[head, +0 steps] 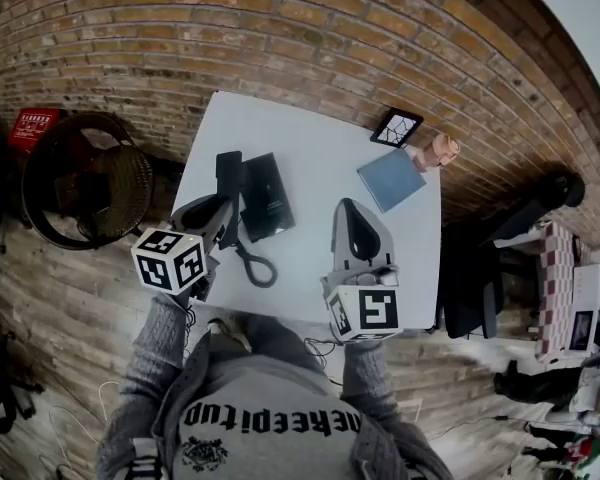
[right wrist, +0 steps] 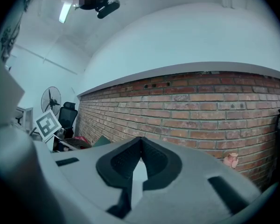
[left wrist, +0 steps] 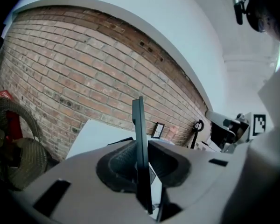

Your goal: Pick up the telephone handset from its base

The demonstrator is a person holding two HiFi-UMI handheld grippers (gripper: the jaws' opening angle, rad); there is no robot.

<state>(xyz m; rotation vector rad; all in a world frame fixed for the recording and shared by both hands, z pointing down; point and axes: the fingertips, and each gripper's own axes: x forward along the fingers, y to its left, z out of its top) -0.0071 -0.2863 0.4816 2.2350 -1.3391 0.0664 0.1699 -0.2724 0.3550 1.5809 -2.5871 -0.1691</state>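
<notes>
Left claw (head: 223, 220) on black handset (left wrist: 139, 139)

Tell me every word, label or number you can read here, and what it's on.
"keepitup": on the grey sweater, upside down in the head view; the letters beside it are lost in folds.
On the red sign by the wall: print too small to read.
On the patterned cubes: black-and-white squares only, no words.

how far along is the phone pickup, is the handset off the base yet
Done: the left claw is clamped on the handset, which stands upright between its jaws. In hand: the handset looks raised beside the base rather than seated on it, its cord trailing on the table. Left: little, perhaps lifting it fully clear. The right claw is shut and empty.
</notes>
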